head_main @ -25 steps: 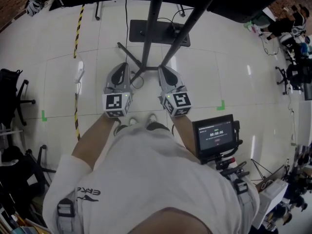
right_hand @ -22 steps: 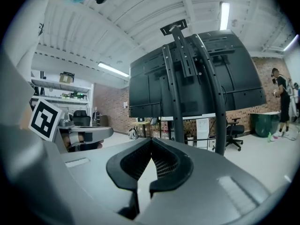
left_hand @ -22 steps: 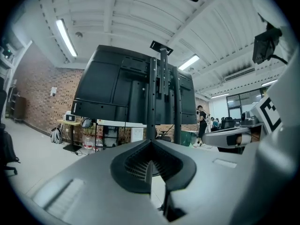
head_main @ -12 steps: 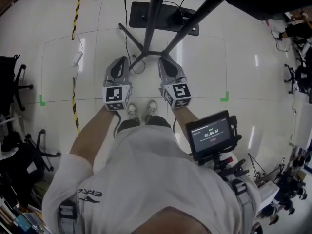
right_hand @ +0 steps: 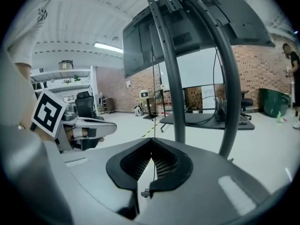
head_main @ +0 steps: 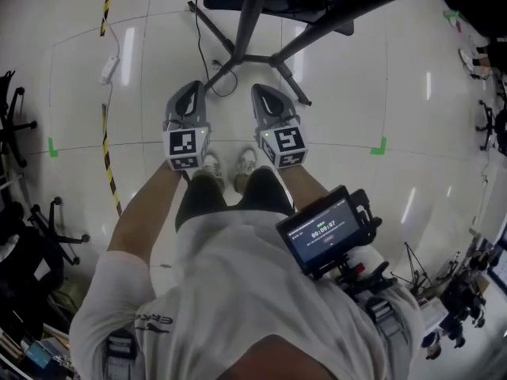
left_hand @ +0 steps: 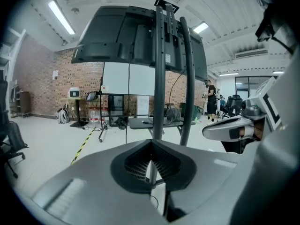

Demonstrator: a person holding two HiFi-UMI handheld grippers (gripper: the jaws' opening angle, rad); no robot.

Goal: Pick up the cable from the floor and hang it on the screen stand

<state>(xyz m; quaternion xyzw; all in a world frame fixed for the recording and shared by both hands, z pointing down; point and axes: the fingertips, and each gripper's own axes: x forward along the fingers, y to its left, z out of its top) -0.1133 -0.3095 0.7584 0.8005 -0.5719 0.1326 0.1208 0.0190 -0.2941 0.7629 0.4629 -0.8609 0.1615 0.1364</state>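
A: State of left gripper [head_main: 192, 92]?
B: Pressed together, nothing pinched. Same for right gripper [head_main: 262, 93]: closed tight, empty. Held side by side, low, just ahead of the shoes [head_main: 226, 166]. Tips aimed at the base of the screen stand [head_main: 252, 22].
A: Cable [head_main: 200, 50]?
B: On the floor [head_main: 356, 93], apart from both grippers. Thin, black. Runs down past the stand's left leg, ends in a loop just beyond the left gripper's tips.
A: Gripper views?
B: Stand poles dead ahead in both, screen [left_hand: 136, 36] overhead. Each gripper visible at the edge of the other's view.
A: Surroundings?
B: Yellow-black tape [head_main: 105, 161] and white power strip [head_main: 109, 68] off to the left. Green tape mark [head_main: 379, 146] on the right.
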